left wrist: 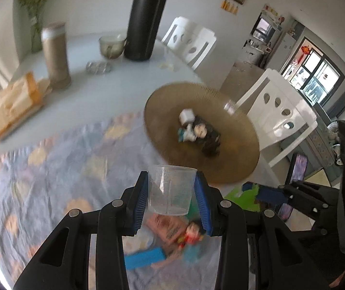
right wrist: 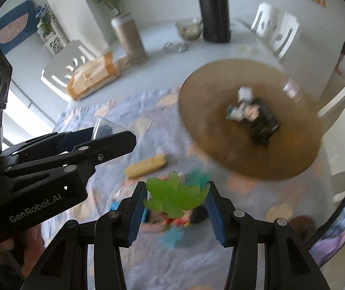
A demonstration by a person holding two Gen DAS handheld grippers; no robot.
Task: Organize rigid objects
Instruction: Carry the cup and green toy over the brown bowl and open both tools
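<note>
1. One round woven tray (left wrist: 172, 111) is the collecting place on the surface (left wrist: 80, 55). About three small things already lie at its middle: a white cube (left wrist: 186, 116), a figurine (left wrist: 195, 131) and a dark object (left wrist: 211, 142); blur makes the count unsure.
2. One patterned cloth (left wrist: 51, 169) lies beside the tray. At least four items are still loose on it: a yellow bar (right wrist: 145, 166), a blue block (left wrist: 144, 258), a doll (right wrist: 172, 220) and a pinkish packet (left wrist: 170, 224).
3. Two things are in transit, near the tray and not yet over it: the left gripper (left wrist: 172, 193) has its fingers clamped on one clear measuring cup (left wrist: 171, 189), and the right gripper (right wrist: 176, 200) has its fingers closed on one green toy (right wrist: 174, 197).
4. I judge the job under half done.
</note>
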